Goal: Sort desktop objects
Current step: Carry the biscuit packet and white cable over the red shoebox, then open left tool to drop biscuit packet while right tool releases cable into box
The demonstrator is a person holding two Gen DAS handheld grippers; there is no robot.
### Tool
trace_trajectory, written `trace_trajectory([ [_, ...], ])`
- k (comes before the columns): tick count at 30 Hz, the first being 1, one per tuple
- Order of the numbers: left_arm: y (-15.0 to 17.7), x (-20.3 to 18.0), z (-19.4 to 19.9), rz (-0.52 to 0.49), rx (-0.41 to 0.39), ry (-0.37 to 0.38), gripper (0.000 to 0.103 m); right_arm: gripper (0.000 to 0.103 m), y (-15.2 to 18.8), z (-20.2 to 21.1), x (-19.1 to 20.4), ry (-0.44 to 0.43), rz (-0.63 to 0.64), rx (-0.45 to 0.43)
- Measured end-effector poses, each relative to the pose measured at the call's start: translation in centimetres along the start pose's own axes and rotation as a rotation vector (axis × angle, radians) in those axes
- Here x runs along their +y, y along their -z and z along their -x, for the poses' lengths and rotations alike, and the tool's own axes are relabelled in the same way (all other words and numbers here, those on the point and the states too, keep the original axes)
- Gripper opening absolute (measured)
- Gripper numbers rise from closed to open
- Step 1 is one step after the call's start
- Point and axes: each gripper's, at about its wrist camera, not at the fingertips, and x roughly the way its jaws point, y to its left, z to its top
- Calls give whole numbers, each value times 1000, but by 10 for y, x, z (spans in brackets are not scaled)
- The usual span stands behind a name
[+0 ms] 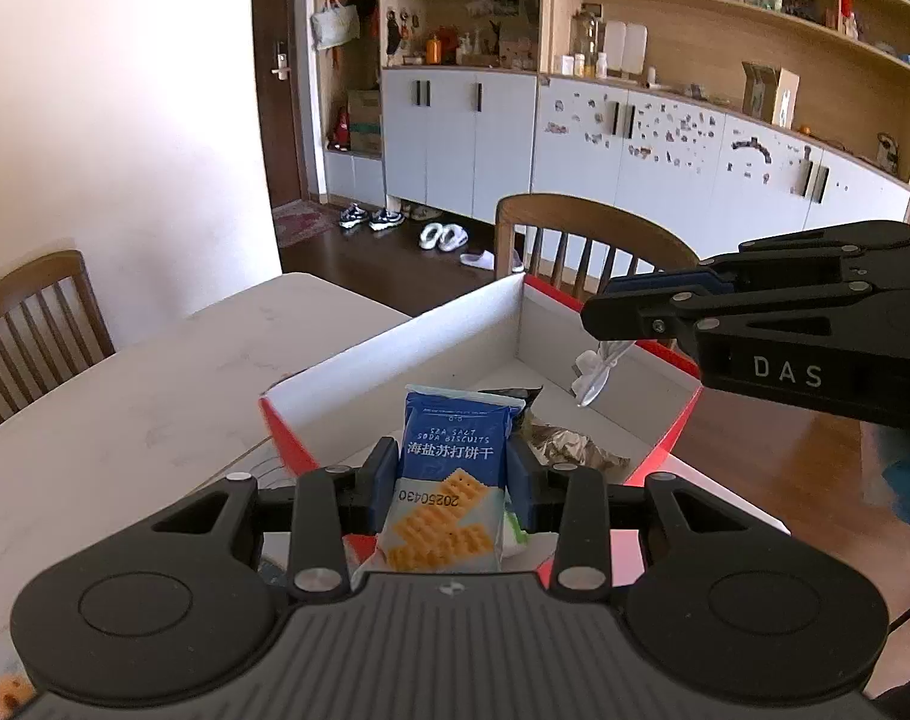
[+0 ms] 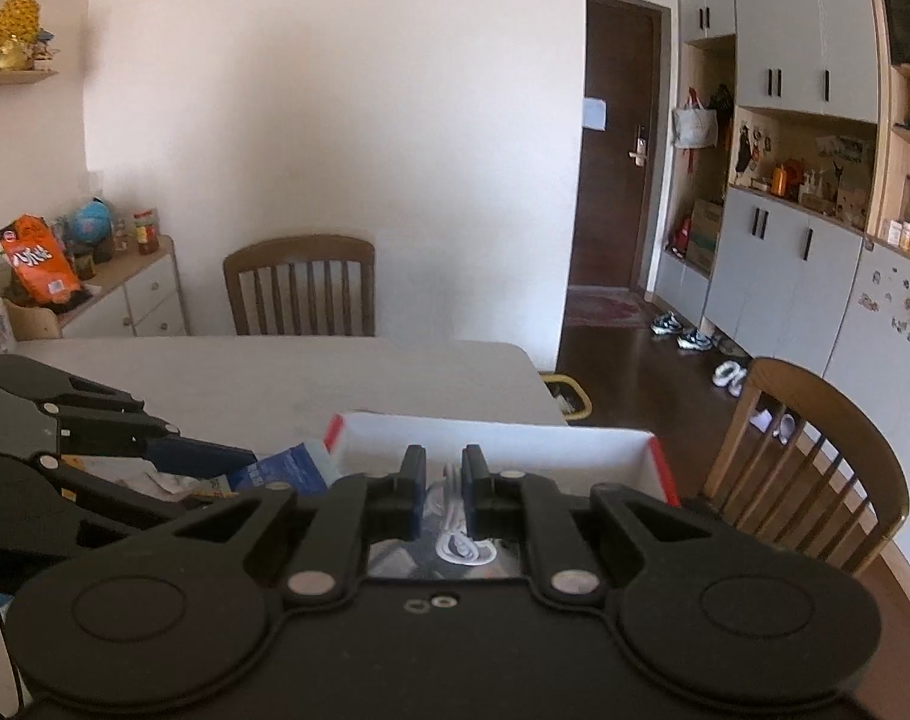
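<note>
My left gripper [image 1: 449,471] is shut on a blue packet of sea salt soda biscuits [image 1: 449,480], held over the near edge of an open box [image 1: 395,354] with white inner walls and red outside. My right gripper [image 2: 443,480] is shut on a coiled white cable [image 2: 458,540]; in the left wrist view that cable [image 1: 593,375] dangles from the right gripper [image 1: 599,315] above the box's far right side. A crumpled silvery wrapper [image 1: 569,447] lies inside the box. In the right wrist view the left gripper [image 2: 215,456] with the blue packet [image 2: 287,468] sits at the left.
The box stands on a white table [image 1: 125,396]. Wooden chairs stand at the table's left [image 1: 35,312] and far side [image 1: 581,240]. A yellow bin [image 2: 569,399] sits on the floor past the table's corner. Cabinets and shelves line the far wall.
</note>
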Motion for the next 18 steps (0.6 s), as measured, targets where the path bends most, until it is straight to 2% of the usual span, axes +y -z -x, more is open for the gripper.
trace_trajectory([
  [10,-13,-4,-60,-24,85,-21,37,11,11,-31,-53,32,-38,93],
  [18,-17,10,-101,20,155,-96,37,11,26,-52,-76,78,-26,172],
])
